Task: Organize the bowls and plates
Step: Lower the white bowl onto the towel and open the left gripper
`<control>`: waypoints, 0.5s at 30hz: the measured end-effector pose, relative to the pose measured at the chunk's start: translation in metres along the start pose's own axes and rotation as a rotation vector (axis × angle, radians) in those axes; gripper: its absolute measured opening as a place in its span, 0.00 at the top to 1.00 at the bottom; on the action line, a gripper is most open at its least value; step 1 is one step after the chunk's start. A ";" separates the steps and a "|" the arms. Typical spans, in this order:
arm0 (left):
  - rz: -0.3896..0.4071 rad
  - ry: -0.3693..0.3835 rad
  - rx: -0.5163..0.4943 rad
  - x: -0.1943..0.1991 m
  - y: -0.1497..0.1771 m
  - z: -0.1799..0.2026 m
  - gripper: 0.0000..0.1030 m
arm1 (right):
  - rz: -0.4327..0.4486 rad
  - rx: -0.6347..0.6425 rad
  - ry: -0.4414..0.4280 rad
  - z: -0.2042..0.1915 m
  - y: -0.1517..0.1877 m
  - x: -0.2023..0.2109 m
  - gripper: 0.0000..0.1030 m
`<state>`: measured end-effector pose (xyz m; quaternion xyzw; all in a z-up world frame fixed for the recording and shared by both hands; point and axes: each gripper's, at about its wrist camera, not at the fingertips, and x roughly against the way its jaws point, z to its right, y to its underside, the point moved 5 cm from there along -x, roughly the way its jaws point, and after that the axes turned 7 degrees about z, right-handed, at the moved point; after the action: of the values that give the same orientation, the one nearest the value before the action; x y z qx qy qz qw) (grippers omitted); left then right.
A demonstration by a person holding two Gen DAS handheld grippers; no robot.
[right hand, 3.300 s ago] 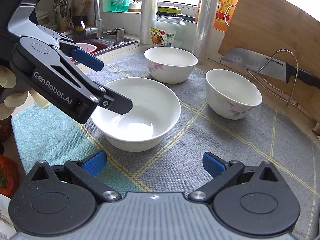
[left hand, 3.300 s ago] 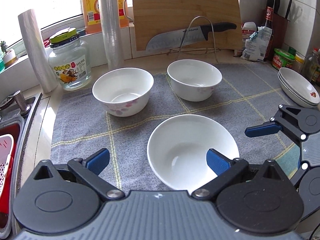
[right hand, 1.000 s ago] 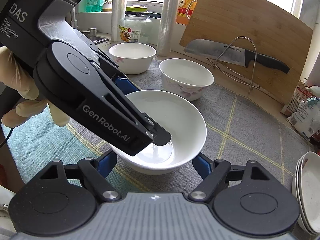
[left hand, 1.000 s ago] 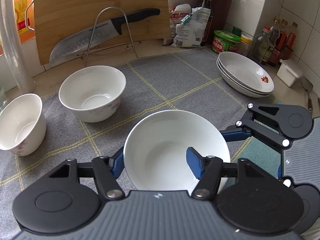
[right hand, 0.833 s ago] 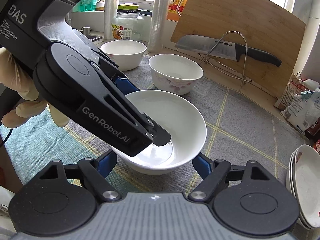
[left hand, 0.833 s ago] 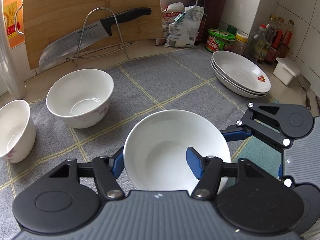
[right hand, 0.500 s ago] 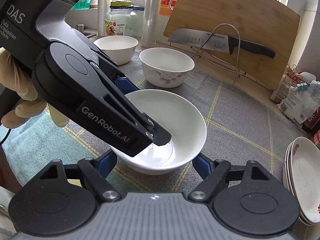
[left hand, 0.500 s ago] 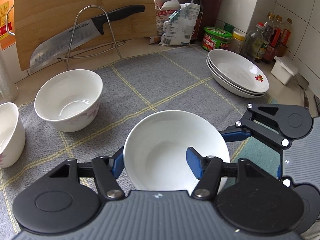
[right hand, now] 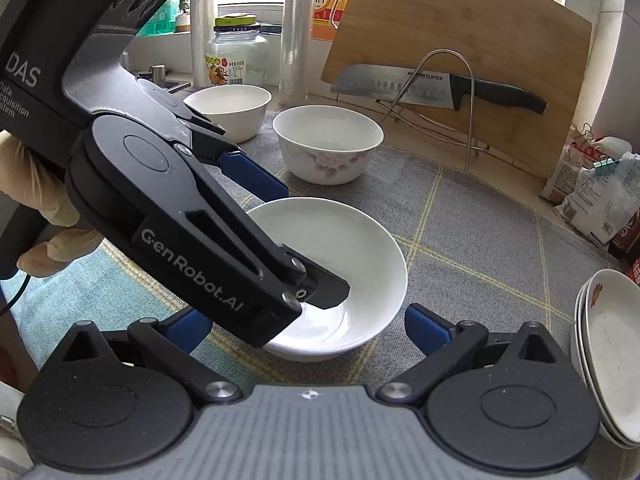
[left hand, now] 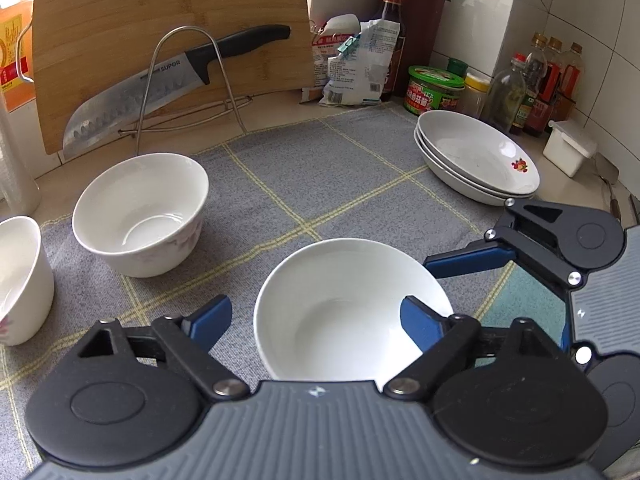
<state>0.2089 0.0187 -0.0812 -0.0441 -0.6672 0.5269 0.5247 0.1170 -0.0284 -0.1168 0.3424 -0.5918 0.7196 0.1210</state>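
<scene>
Opening both sets of fingers, I let go of the plain white bowl [left hand: 344, 304], resting on the grey mat [left hand: 340, 168] between left gripper [left hand: 320, 316] and right gripper [right hand: 308, 328], plate stack [left hand: 476, 156] at two o'clock, probably its destination.

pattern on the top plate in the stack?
White with a small red flower print near the rim; clearest in the left wrist view.

3 white bowls [left hand: 344, 312] [left hand: 140, 212] [right hand: 228, 110]; 1 stack of 3 plates [left hand: 476, 156]; 1 knife [left hand: 176, 80]; 1 cutting board [left hand: 160, 12]; 2 grippers [left hand: 316, 320] [right hand: 308, 326].
</scene>
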 end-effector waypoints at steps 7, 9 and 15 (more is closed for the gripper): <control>0.075 -0.007 -0.003 0.023 -0.003 -0.007 0.06 | 0.016 0.024 0.022 -0.005 -0.003 0.005 0.00; 0.088 -0.038 -0.009 0.029 -0.003 -0.011 0.05 | 0.014 0.030 0.028 -0.007 -0.005 0.005 0.00; 0.112 -0.073 -0.008 0.045 -0.005 -0.031 0.04 | 0.032 0.041 0.055 -0.011 -0.016 0.004 0.00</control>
<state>0.2138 0.0646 -0.0513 -0.0643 -0.6845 0.5539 0.4696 0.1198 -0.0145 -0.1026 0.3153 -0.5791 0.7425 0.1186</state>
